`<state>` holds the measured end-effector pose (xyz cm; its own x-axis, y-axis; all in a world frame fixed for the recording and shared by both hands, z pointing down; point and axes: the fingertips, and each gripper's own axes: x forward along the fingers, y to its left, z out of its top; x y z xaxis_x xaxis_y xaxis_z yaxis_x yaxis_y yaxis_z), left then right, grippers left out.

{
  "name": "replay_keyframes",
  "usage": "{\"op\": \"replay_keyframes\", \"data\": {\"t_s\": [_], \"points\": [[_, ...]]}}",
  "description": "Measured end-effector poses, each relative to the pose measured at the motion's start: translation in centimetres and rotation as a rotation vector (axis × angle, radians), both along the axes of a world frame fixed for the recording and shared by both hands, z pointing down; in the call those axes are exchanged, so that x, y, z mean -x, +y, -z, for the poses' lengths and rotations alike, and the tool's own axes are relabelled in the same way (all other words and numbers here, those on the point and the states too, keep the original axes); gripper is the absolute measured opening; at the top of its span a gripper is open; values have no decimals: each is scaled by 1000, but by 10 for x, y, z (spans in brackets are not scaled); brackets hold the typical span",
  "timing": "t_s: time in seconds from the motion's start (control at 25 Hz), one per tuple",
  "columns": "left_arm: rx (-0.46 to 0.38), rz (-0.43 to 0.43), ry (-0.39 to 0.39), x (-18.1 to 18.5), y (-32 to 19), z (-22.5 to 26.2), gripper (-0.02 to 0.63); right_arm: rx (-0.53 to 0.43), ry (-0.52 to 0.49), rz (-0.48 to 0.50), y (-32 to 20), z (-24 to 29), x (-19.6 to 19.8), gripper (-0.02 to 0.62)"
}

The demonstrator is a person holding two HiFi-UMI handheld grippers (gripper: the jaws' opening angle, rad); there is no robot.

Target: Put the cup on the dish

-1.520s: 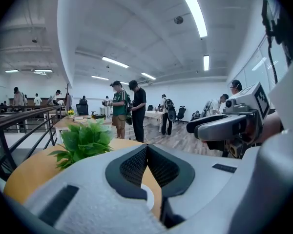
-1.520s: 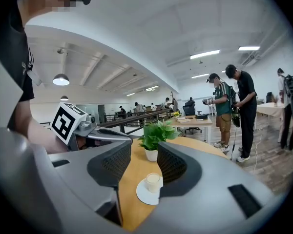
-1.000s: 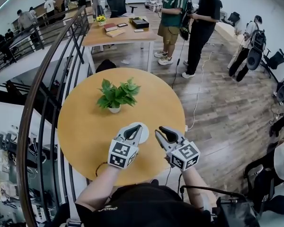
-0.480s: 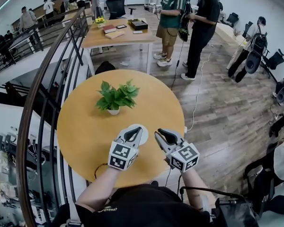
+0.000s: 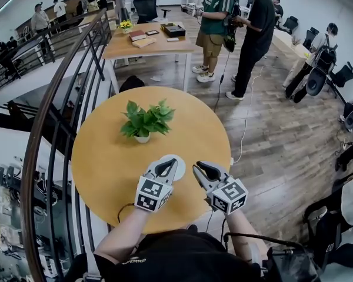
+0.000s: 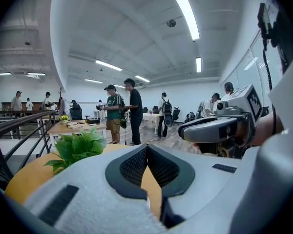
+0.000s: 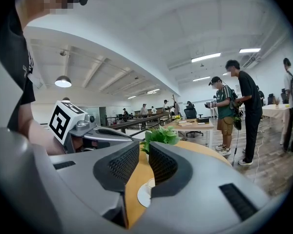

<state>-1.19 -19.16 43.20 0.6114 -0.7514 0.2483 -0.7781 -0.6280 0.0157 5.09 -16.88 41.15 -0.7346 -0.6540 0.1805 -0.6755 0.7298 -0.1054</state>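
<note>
A white dish (image 5: pixel 180 167) lies on the round wooden table (image 5: pixel 106 157), just in front of my left gripper (image 5: pixel 168 160). The left gripper is shut and empty, its tips over the dish's near edge. In the right gripper view a small white cup (image 7: pixel 149 183) stands on the dish (image 7: pixel 141 196), seen through the narrow slit between the jaws. My right gripper (image 5: pixel 196 168) hovers just right of the dish. Its jaws have just been closing and are now shut, with nothing between them. The head view hides the cup behind the left gripper.
A potted green plant (image 5: pixel 144 120) stands at the table's middle, beyond the dish. A dark stair railing (image 5: pixel 59 104) runs along the left. Farther back are a wooden desk (image 5: pixel 144 40) with books and two standing people (image 5: pixel 235 22).
The right gripper's jaws have drawn together. Both hands have stayed where they were, and the dish and plant have not moved.
</note>
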Motion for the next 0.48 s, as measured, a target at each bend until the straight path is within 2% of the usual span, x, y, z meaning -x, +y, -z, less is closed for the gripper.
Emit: {"op": "replay_keyframes", "data": {"t_s": [0.48], "points": [[-5,4,-12,-7,4,12,9,13,1,4,3,5,-6,55]]}}
